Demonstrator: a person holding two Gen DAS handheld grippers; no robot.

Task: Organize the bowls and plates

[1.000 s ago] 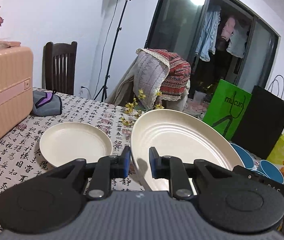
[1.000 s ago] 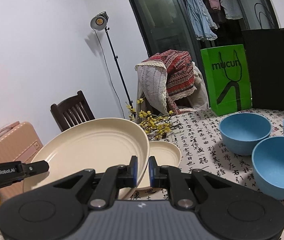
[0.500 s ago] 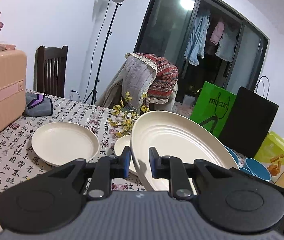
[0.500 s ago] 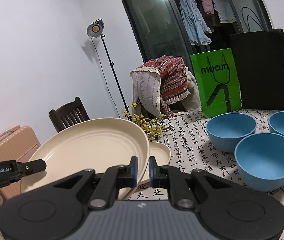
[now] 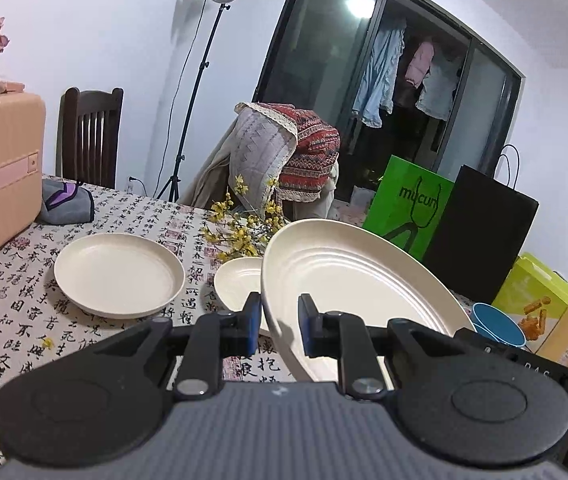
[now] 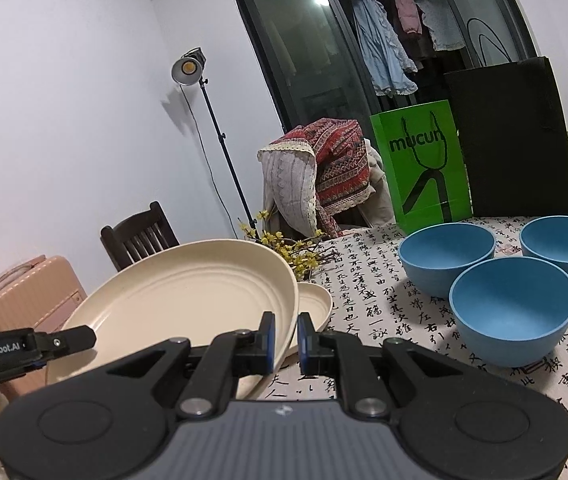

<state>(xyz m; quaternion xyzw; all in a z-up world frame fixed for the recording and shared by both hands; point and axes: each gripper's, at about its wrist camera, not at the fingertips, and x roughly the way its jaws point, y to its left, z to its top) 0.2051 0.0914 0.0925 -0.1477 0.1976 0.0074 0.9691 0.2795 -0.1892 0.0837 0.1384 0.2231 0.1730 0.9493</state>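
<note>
A large cream plate point(image 5: 364, 288) hangs tilted above the table, held at two sides. My left gripper point(image 5: 280, 328) is shut on its near rim. My right gripper point(image 6: 284, 336) is shut on the opposite rim of the same large plate point(image 6: 188, 300), and the left gripper's black finger point(image 6: 68, 338) shows at that plate's far left edge. A medium cream plate point(image 5: 118, 276) lies on the table to the left. A small cream plate point(image 5: 240, 280) lies partly behind the held plate. Three blue bowls point(image 6: 514, 308) stand together on the right.
The table wears a calligraphy-print cloth point(image 5: 12, 320). A pink suitcase point(image 5: 0, 176) and a grey pouch point(image 5: 68, 204) stand at the left, yellow flower sprigs point(image 5: 240, 228) in the middle. Green point(image 6: 420, 168), black point(image 6: 516, 140) and yellow bags line the far right edge. Chairs stand behind.
Both grippers have moved together with the large plate in them. In the left wrist view the small plate has come out from behind it. The bowls have slid leftward in the right wrist view.
</note>
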